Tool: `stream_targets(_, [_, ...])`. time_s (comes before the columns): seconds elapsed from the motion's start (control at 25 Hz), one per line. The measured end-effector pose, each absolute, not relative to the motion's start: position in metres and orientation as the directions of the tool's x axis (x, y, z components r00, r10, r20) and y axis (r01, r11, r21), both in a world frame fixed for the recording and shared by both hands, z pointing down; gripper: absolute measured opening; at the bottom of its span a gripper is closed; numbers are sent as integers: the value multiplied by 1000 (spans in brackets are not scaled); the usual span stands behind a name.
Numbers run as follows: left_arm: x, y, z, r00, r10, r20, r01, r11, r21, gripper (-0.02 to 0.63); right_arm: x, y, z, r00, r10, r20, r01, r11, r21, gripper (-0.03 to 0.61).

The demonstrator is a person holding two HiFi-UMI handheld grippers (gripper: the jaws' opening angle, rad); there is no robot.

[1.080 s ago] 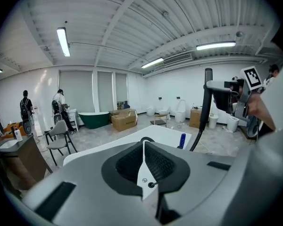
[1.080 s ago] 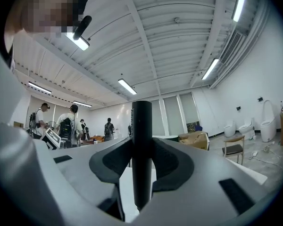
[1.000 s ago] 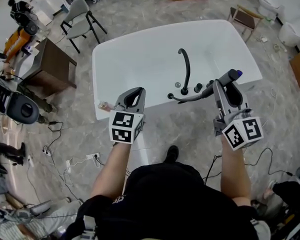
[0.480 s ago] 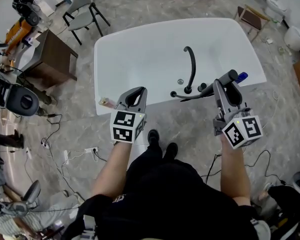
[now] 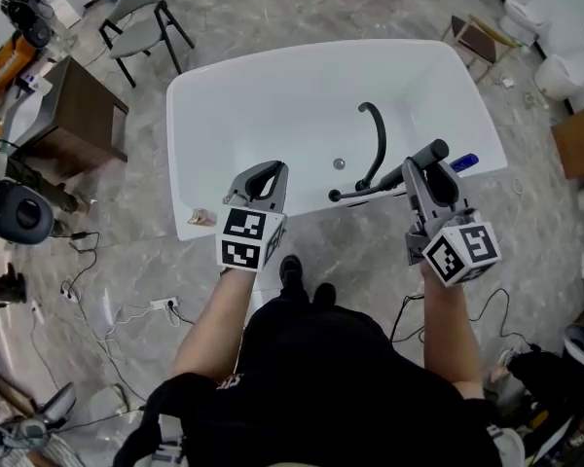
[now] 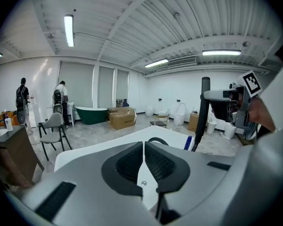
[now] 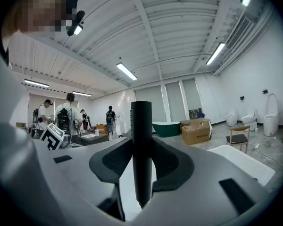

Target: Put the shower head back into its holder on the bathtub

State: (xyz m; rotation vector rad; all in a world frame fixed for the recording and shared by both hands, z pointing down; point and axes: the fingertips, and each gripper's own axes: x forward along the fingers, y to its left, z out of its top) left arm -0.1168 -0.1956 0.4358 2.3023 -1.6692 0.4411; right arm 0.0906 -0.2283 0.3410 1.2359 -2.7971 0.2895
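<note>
The black shower head [image 5: 389,176], a slim wand with its hose trailing, lies across my right gripper [image 5: 420,166], whose jaws are shut on its handle. In the right gripper view the wand [image 7: 141,145] stands upright between the pads. It hangs over the near rim of the white bathtub [image 5: 214,115], just in front of the curved black faucet spout [image 5: 376,134]. I cannot make out the holder behind the wand. My left gripper [image 5: 265,173] hovers over the tub's near rim, shut with nothing in it; its pads [image 6: 132,160] meet.
A blue bottle [image 5: 466,161] lies on the tub's right rim. A small item [image 5: 200,218] sits on its near-left corner. A grey chair [image 5: 136,22] and brown table [image 5: 73,120] stand to the left, and cables [image 5: 107,300] run over the floor. People stand at the far wall [image 6: 61,102].
Both grippers have moved forward toward the bathtub and now reach over its near rim. The shower head stays in the right gripper and has come closer to the faucet.
</note>
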Motion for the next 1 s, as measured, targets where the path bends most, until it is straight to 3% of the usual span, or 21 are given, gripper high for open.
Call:
stream_targets(0.6, [-140, -262, 497, 369, -794, 483, -926, -360, 116, 26, 49, -283, 435, -640, -688, 343, -766, 605, -216, 144])
stream_targets(1.0, [-132, -296, 559, 290, -764, 577, -956, -263, 133, 26, 34, -332, 523, -728, -535, 428, -669, 690, -275, 144])
